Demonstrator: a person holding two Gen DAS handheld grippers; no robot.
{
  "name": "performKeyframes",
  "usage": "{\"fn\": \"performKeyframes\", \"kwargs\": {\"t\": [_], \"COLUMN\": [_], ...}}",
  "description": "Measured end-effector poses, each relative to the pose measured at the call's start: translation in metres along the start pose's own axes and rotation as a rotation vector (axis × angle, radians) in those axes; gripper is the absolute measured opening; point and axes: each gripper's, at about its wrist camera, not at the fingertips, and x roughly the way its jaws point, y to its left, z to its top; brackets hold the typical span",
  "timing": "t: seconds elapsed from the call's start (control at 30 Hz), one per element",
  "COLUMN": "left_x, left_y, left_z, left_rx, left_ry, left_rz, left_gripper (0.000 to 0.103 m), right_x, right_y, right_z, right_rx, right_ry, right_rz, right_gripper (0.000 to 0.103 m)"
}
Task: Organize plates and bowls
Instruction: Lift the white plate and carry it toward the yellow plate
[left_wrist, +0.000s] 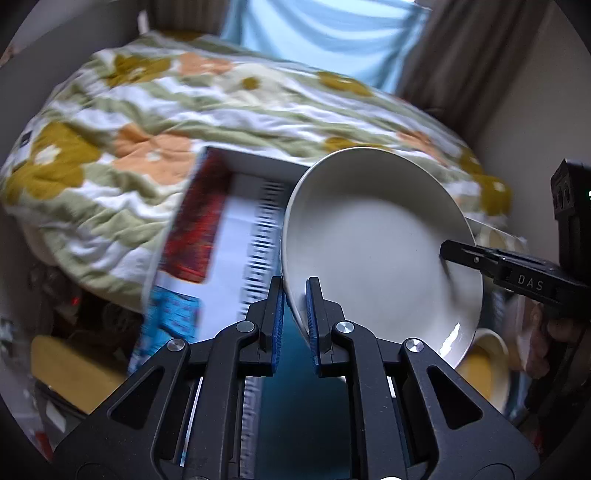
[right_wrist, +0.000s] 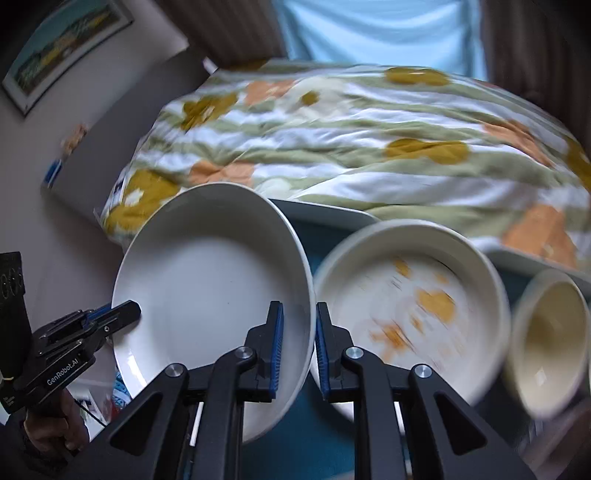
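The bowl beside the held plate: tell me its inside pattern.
Cream bowl with orange-yellow blotches inside, blurred; the right wrist view shows it best.

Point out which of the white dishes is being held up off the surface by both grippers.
The plain white plate, tilted, its rim pinched by both the right gripper and left gripper. The yellow-patterned bowl and cream cup go ungripped.

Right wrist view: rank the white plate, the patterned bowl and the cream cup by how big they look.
1. white plate, held tilted by both grippers and nearest the camera, which may inflate it.
2. patterned bowl, only slightly smaller in the frame; true order against the plate is unsure.
3. cream cup, clearly smallest, partly cut off at the edge.
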Motion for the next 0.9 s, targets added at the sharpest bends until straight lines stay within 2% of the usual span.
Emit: {"fn": "performKeyframes", "kwargs": {"t": [0.13,0.27,0.53,0.7,0.9], "left_x": [-0.020,-0.029,-0.018,0.003,0.023], "left_y": [-0.046,-0.088,-0.145,-0.169,-0.187], "left_z": [-0.020,-0.052,-0.130,-0.156,-0.162], "left_rx": [0.095,0.156,0.239,0.285,0.329], "left_ry": [-0.003,0.021,0.115,0.160,0.188], "left_rz": [-0.028,-0.045,-0.101,-0.132,-0.144], "left_gripper": [0.010,0.010,0.010,0.010,0.010], "right_x": [-0.047,-0.082,-0.111,-0.117,-0.120], "right_y": [-0.017,-0.039,-0.078,-0.100,-0.113], "right_z": [-0.043,-0.101,-0.195,-0.228,-0.240], "right_rx": [0.068,0.146,0.271,0.340,0.391], "right_ry": [-0.048,-0.042,-0.016,-0.018,-0.031], "right_rz": [-0.020,-0.046,-0.096,-0.124,-0.145], "right_gripper": [0.015,0.015,0.015,0.015,0.015]}}
